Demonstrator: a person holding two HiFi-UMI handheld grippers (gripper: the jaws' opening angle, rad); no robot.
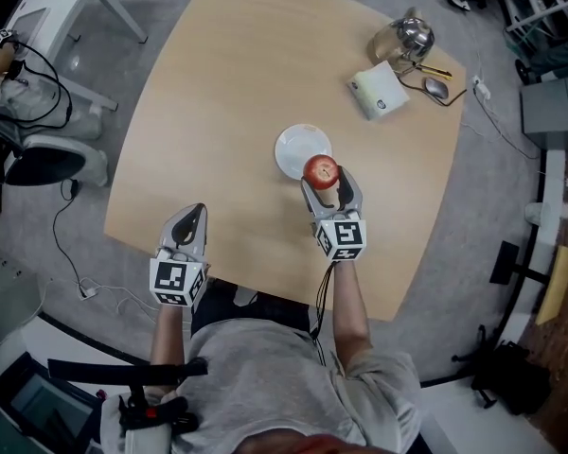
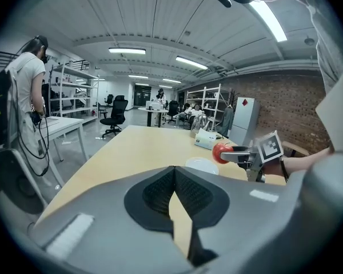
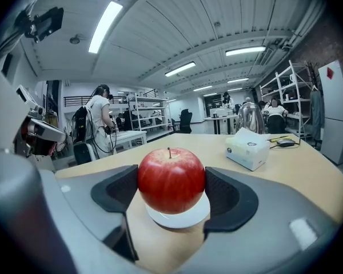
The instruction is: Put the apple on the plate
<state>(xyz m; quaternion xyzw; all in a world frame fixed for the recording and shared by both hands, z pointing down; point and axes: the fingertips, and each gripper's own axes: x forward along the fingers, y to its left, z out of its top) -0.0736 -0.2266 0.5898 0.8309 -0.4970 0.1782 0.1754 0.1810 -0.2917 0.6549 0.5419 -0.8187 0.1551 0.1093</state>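
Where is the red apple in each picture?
Head view: the apple is in the middle, held by the right gripper at the near edge of the plate.
Left gripper view: the apple is small, right of the middle, just up and right of the plate.
Right gripper view: the apple is big, dead centre, between the jaws.
Shared landmark: the white plate, right by the apple in all three.
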